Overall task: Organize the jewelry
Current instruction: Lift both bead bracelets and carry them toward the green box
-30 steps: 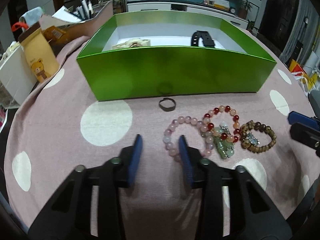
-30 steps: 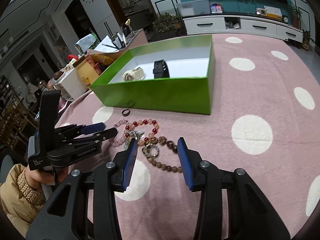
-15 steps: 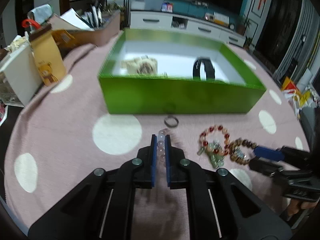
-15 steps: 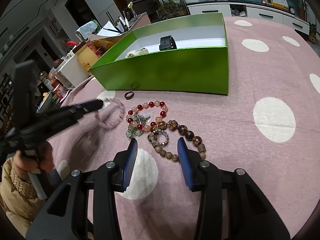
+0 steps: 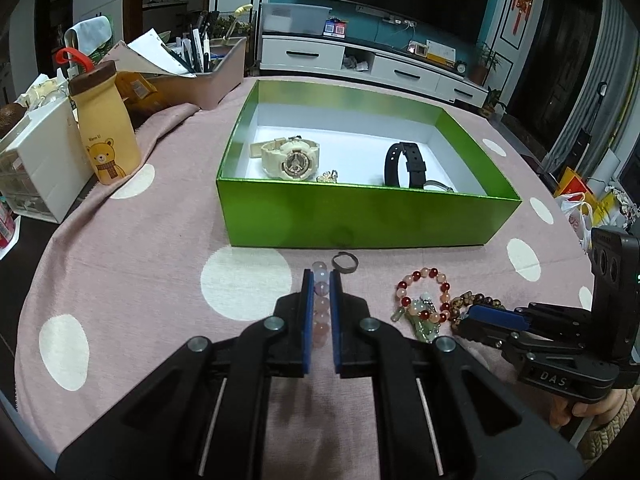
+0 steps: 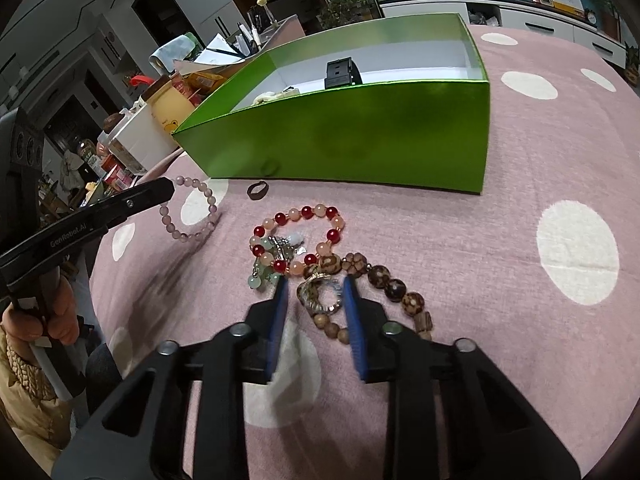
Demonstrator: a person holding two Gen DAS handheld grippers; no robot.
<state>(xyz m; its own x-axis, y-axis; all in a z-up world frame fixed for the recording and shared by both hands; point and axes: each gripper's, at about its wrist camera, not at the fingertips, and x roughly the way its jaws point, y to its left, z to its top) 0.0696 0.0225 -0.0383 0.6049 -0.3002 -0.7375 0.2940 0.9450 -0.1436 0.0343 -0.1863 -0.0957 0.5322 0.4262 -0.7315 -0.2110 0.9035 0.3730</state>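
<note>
My left gripper (image 5: 320,280) is shut on a pale pink bead bracelet (image 5: 321,300) and holds it above the cloth in front of the green box (image 5: 360,216); the bracelet hangs from it in the right wrist view (image 6: 192,212). My right gripper (image 6: 314,284) is open, low over a brown wooden bead bracelet (image 6: 396,288) with a silver ring charm (image 6: 320,296) between its fingers. A red and peach bead bracelet (image 6: 300,236) and a dark ring (image 6: 257,191) lie on the cloth. The box holds a cream watch (image 5: 290,158) and a black band (image 5: 404,164).
The table has a pink cloth with white dots (image 5: 140,248). At the left stand a bear-printed yellow bottle (image 5: 106,132), a white drawer box (image 5: 36,160) and a tray of pens and papers (image 5: 192,76).
My left gripper closed on the pink bracelet and lifted it up and left, away from the other bracelets. My right gripper moved forward and down over the wooden bracelet.
</note>
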